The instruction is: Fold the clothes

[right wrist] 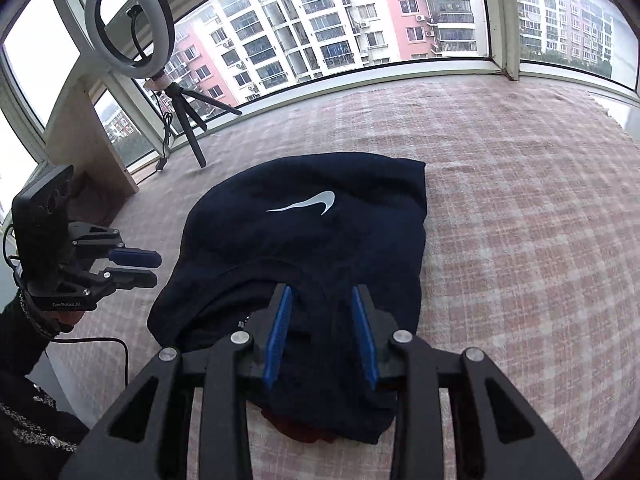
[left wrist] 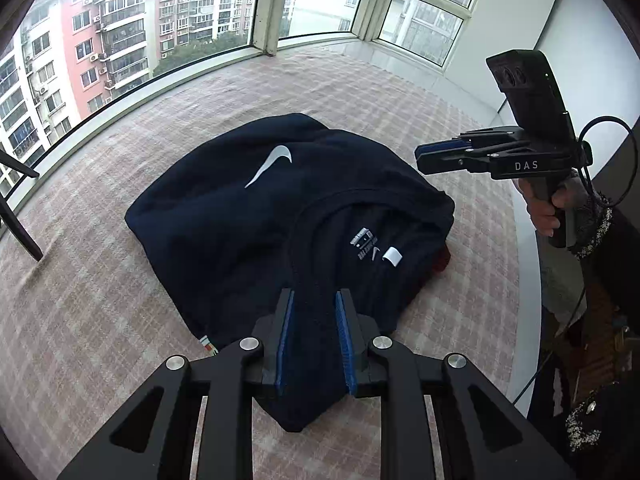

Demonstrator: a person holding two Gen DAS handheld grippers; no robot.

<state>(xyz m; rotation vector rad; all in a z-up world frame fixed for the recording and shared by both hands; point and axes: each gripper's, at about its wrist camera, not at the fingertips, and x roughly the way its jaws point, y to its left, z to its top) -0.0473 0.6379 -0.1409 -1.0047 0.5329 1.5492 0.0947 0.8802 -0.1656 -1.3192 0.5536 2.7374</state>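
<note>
Folded into a rough navy bundle, shirt (left wrist: 248, 216) (right wrist: 304, 240) at frame centre in both views, white swoosh (left wrist: 272, 164) uppermost, collar and neck label (left wrist: 372, 246) turned toward the lower right of the left wrist view. Peeking from under its near edge, a scrap of red fabric (left wrist: 442, 262).

Left tongs (left wrist: 314, 296) (right wrist: 154, 266) held off at the bundle's left edge in the right wrist view, parted a little, gripping nothing. Right tongs (right wrist: 320, 290) (left wrist: 420, 154) likewise parted above the bundle, pads empty.

Upper left of the right wrist view: ring light (right wrist: 130, 24) on a small tripod, cable trailing down. Left edge of the left wrist view: dark slanted bar (left wrist: 20, 224).

Beneath everything, checked pink-and-cream cloth (right wrist: 520, 220). Beyond, curved windows (left wrist: 140, 20) and apartment blocks.
</note>
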